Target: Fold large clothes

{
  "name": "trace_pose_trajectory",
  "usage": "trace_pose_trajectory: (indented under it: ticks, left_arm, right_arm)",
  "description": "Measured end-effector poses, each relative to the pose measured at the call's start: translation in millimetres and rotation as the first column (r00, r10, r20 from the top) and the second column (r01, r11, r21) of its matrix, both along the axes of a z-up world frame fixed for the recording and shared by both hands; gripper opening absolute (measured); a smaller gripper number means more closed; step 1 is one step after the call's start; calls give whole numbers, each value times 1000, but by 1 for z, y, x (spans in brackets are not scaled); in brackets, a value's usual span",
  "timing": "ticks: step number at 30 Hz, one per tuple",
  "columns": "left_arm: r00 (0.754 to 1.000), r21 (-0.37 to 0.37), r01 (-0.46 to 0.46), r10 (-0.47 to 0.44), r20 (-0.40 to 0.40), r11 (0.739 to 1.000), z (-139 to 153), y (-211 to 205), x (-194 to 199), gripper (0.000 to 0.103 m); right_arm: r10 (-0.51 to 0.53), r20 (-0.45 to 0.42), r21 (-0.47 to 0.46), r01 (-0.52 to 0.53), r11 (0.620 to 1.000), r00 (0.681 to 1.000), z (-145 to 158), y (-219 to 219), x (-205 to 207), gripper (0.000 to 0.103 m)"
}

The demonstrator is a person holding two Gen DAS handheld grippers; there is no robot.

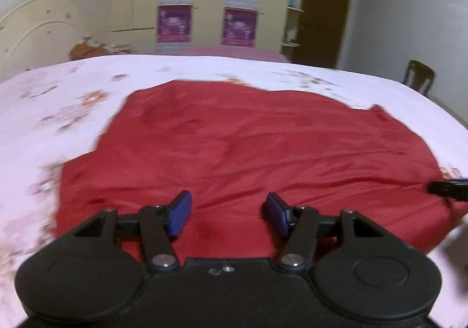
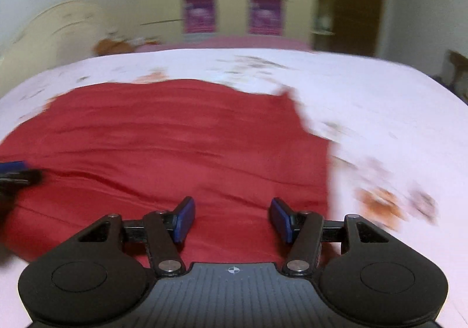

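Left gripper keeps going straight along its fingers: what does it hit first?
Most likely the red garment spread on the bed. The left gripper is open with nothing between its fingers, angled down at the cloth. Exact contact point is unclear.

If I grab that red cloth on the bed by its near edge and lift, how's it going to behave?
The red cloth is probably floppy: it lies flat, with soft wrinkles, on the flowered bedsheet, so it should drape and sag. It looks thin, likely light. Spread wide, lifting one edge would probably drag the rest along.
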State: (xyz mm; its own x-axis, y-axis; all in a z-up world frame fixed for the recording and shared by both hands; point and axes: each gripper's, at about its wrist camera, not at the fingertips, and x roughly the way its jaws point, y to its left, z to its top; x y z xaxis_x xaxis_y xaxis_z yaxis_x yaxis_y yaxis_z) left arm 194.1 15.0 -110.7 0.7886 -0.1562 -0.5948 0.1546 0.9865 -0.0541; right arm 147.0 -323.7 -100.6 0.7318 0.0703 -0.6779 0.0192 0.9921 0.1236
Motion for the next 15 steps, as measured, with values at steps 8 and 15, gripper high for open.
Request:
trace_pose_trajectory:
  ticks: [8, 15]
  left_arm:
    - [972, -107, -229, 233, 31, 968, 35, 54, -38, 74]
    - [897, -522, -438, 396, -199, 731, 6, 121, -94, 55]
  right_arm:
    - [-69, 32, 114, 65, 991, 997, 24, -38, -19, 37]
    - [19, 68, 219, -34, 975, 997, 49, -15, -26, 0]
